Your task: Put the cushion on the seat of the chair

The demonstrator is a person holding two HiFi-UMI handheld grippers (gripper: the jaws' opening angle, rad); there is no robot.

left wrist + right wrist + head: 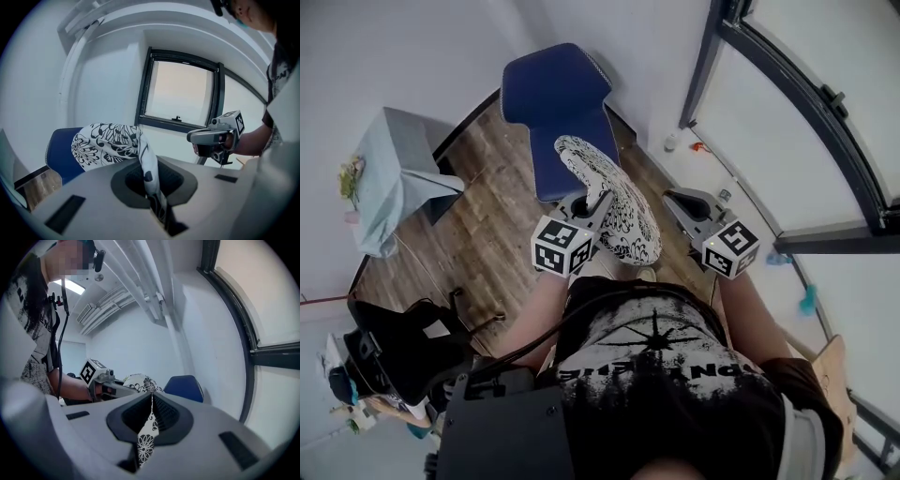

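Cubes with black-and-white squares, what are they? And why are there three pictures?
Those cubes belong to two hand-held grabbing tools. A person carries one in each hand. One picture comes from a camera on the person's head, looking down. The other two come from cameras riding on the tools. The left gripper and the right gripper both have their jaws shut on a flowery cushion, held up near a blue chair on a wooden floor.

Patterned cloth cushion [614, 202], matt blue chair [551, 98], wood-grain floor [487, 234].
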